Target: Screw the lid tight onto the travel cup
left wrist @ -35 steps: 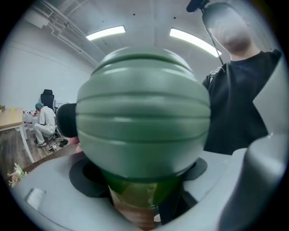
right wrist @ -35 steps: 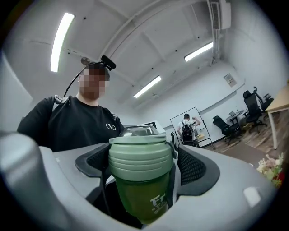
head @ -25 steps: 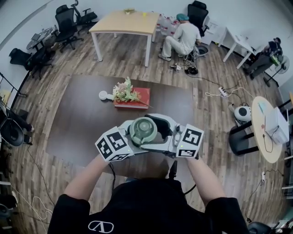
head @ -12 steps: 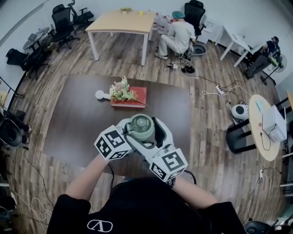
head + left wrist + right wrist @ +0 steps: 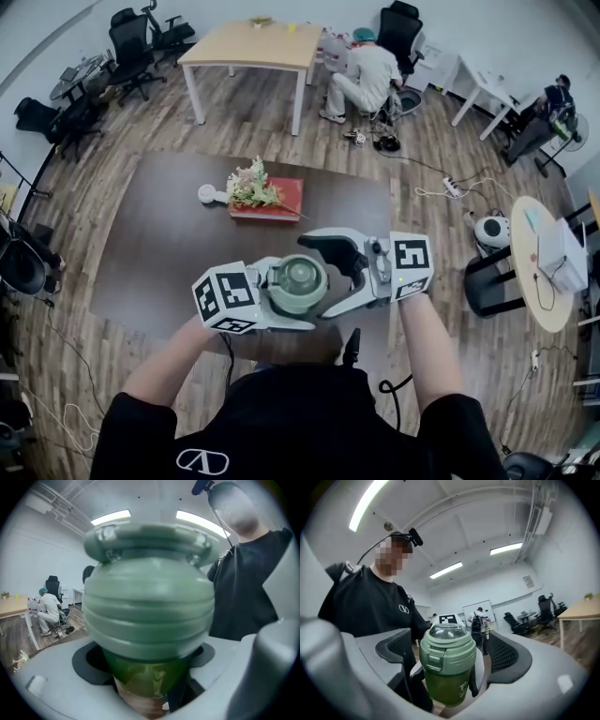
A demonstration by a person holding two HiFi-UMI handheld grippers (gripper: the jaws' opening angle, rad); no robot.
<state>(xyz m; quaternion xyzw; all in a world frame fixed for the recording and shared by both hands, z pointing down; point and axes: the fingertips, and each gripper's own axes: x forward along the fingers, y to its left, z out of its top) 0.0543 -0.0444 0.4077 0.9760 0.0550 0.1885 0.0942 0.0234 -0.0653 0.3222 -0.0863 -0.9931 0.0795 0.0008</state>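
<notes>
**A:** Where is the travel cup (image 5: 443, 686) now?

**B:** Your left gripper (image 5: 302, 298) is pinching it round its green body. You are holding it up in the air, above the near part of the dark tabletop (image 5: 169, 244), close to your tummy.

**A:** Is the lid on?

**B:** Yes. The lid (image 5: 448, 653) sits on top of the cup. It looks flat, not crooked.

**A:** What about the other gripper?

**B:** Your right gripper (image 5: 328, 277) has just been opening its jaws, and they are spread wide now. The lid is between them, but the pads do not touch it.

**A:** So is the job done?

**B:** Maybe nearly. I can't see if the lid is really tight. I think you may need to grab the lid again and turn it until it won't turn any more.
</notes>
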